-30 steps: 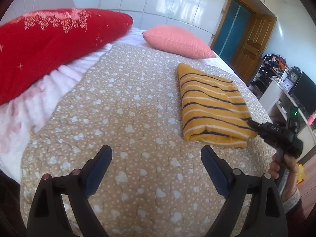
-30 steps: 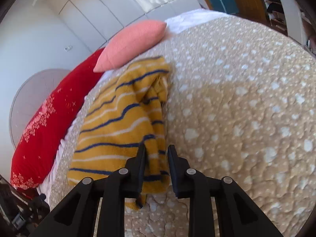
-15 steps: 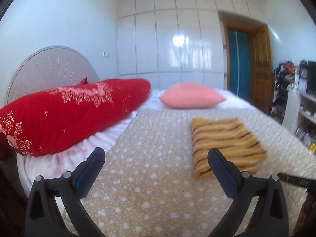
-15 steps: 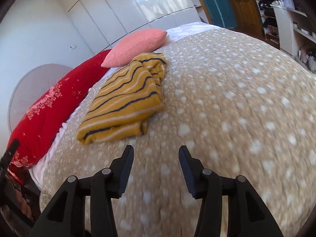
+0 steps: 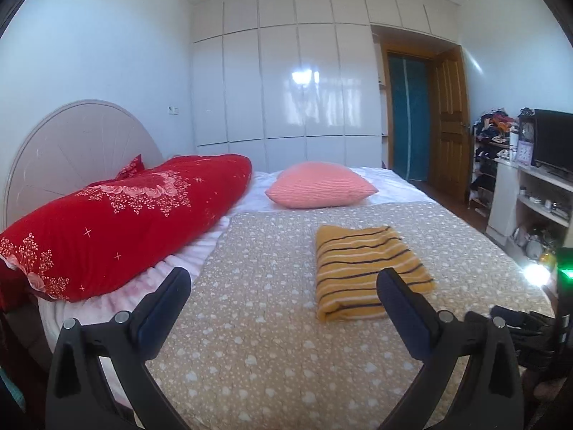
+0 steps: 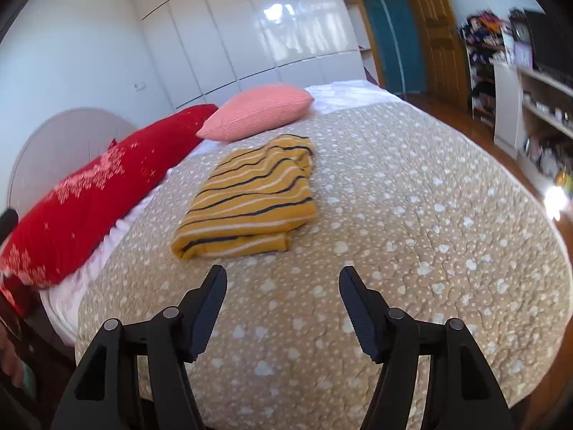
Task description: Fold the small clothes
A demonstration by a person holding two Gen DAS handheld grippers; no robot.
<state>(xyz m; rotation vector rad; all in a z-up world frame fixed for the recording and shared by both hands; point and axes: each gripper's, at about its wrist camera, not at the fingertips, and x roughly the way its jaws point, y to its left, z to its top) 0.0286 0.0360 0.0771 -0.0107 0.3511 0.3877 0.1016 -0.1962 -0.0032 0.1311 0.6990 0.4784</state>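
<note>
folded striped top (image 6: pixel 247 197) – on bedspread (image 6: pixel 412 215) | right tool (image 6: pixel 283 304) opening, empty

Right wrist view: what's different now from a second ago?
The right gripper let go of the striped yellow top's near edge and backed off; its fingers are opening, with nothing between them. The left gripper rose and tipped up, open and empty. The top stays folded on the dotted quilt; the pink pillow and red pillow are unmoved.
</note>
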